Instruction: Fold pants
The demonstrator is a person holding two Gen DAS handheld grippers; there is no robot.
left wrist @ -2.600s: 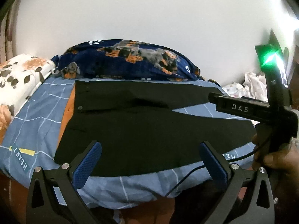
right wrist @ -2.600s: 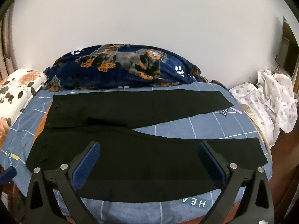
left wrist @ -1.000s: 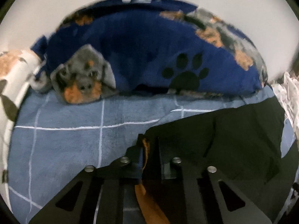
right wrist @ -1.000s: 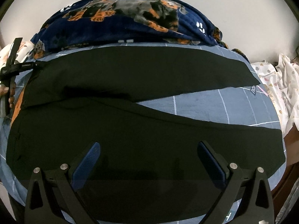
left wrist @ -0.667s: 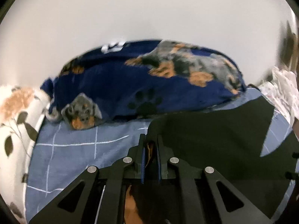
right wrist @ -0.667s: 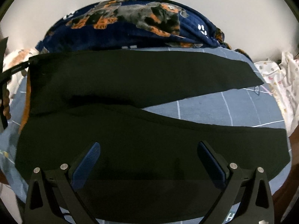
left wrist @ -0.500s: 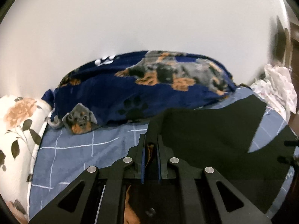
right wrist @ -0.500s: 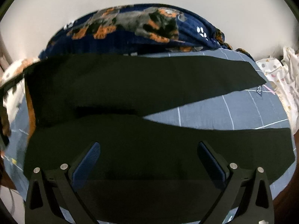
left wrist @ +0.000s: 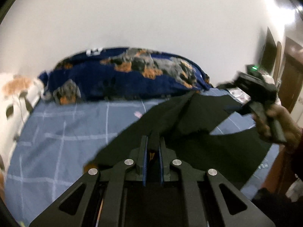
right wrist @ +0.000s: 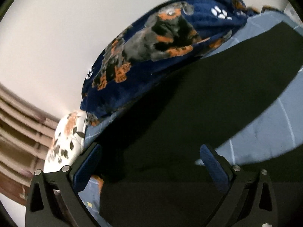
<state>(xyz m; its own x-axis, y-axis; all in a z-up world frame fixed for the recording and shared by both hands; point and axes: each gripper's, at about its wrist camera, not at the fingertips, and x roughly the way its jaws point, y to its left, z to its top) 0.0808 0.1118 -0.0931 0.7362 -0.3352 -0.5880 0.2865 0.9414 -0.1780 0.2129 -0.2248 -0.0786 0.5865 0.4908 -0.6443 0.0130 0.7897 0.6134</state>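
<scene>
Left gripper (left wrist: 152, 147) clenches black pants (left wrist: 189, 117) at lower centre, cloth lifting toward upper right; right gripper (right wrist: 151, 162) gapes above them.

Motion blur smeared the dog-print blanket (left wrist: 128, 75) and the floral pillow (left wrist: 17, 94) in the left wrist view. The right gripper's (left wrist: 227, 107) fingertips were lost against the black pants (left wrist: 189, 113), and the frame edge cut off the person's hand (left wrist: 274, 121).
</scene>
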